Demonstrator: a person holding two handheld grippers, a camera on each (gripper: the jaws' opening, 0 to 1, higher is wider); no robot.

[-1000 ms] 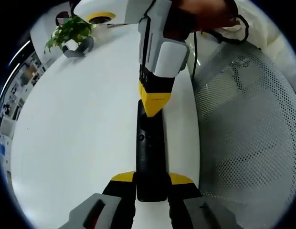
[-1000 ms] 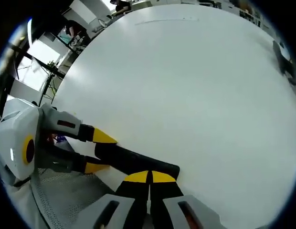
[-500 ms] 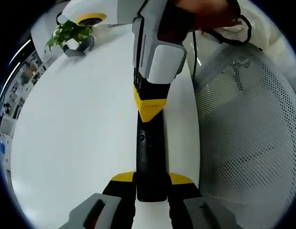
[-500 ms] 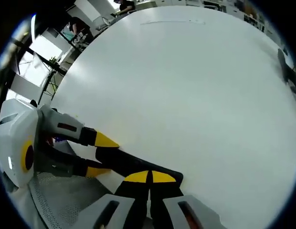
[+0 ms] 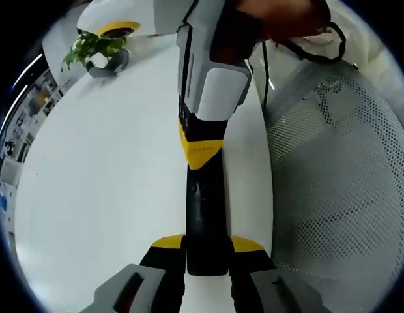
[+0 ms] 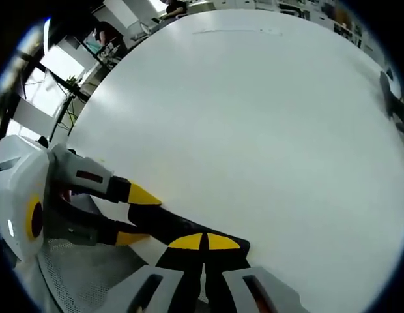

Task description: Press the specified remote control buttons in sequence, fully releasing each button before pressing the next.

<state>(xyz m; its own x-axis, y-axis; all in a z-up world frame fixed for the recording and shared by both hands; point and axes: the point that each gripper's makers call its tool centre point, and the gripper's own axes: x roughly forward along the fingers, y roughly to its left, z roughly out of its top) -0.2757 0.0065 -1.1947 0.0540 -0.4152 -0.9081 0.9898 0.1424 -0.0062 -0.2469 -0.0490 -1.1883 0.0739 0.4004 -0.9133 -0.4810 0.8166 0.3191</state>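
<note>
White table [image 6: 254, 117] lay under the remote [image 5: 205, 215]; my left gripper [image 5: 206, 246] clamped its end while the right gripper [image 6: 203, 242], jaws closed and empty, needed a short straight press and a full lift.

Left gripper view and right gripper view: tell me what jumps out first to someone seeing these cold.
In the left gripper view, a long black remote control lies on the white table, its near end clamped by the left gripper. The right gripper comes down from above, its shut yellow tips resting on the remote's far half. Further off, a small green plant stands at the table's far edge, and a white mesh surface lies beside the table.
</note>
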